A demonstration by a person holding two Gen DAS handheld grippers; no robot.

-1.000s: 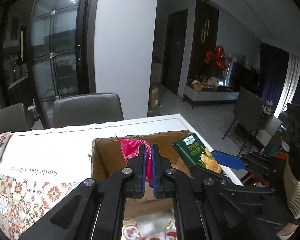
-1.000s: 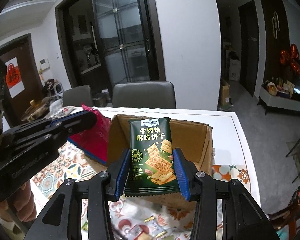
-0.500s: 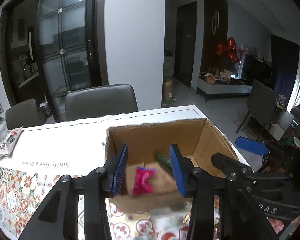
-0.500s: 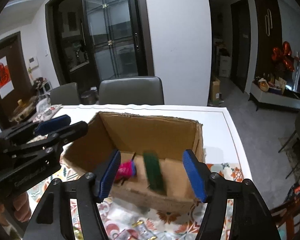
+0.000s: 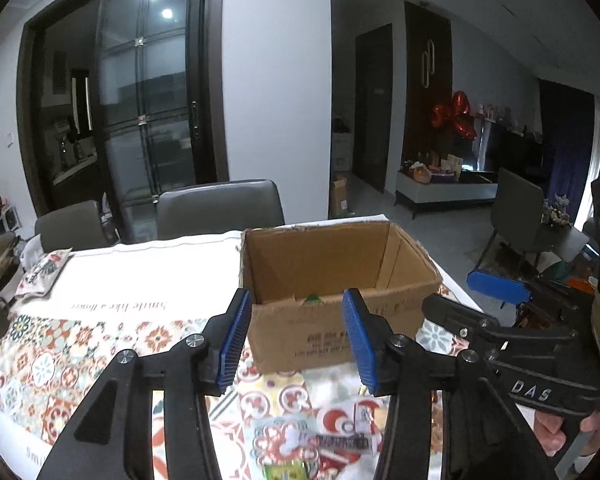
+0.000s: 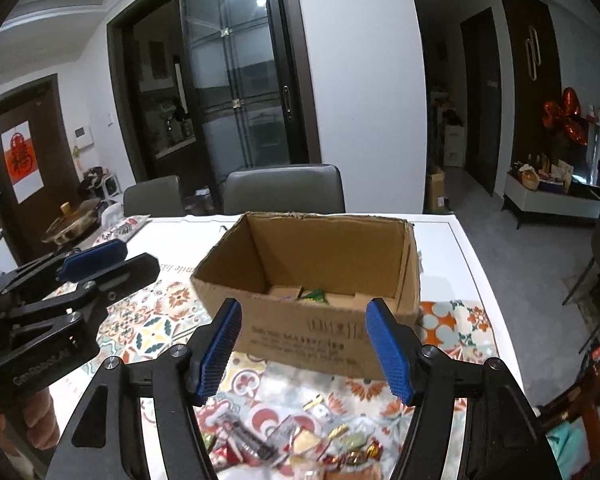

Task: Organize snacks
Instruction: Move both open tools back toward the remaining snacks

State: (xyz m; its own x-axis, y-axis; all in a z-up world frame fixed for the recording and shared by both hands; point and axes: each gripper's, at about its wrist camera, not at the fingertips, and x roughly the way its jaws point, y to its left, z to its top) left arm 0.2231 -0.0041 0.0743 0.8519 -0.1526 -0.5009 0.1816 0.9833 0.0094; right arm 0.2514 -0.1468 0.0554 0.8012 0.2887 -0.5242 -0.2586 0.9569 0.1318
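Observation:
An open cardboard box (image 5: pixel 336 328) stands on the patterned tablecloth; it also shows in the right wrist view (image 6: pixel 308 336). A green snack pack (image 6: pixel 312 295) lies inside it, its tip just visible in the left wrist view (image 5: pixel 313 299). My left gripper (image 5: pixel 298 340) is open and empty, just in front of the box. My right gripper (image 6: pixel 306 350) is open and empty, also in front of the box. A pile of small wrapped snacks (image 6: pixel 300 444) lies on the cloth below the grippers, and shows in the left wrist view (image 5: pixel 320 440).
Two grey chairs (image 6: pixel 284 188) stand behind the table. A snack bag (image 5: pixel 44 272) lies at the table's far left. A pot (image 6: pixel 70 226) sits at the left. The table's right edge (image 6: pixel 484 280) drops to the floor.
Both grippers opened and dropped their packs, the red one and the green one, into the box. Both then pulled back toward me, away from the box.

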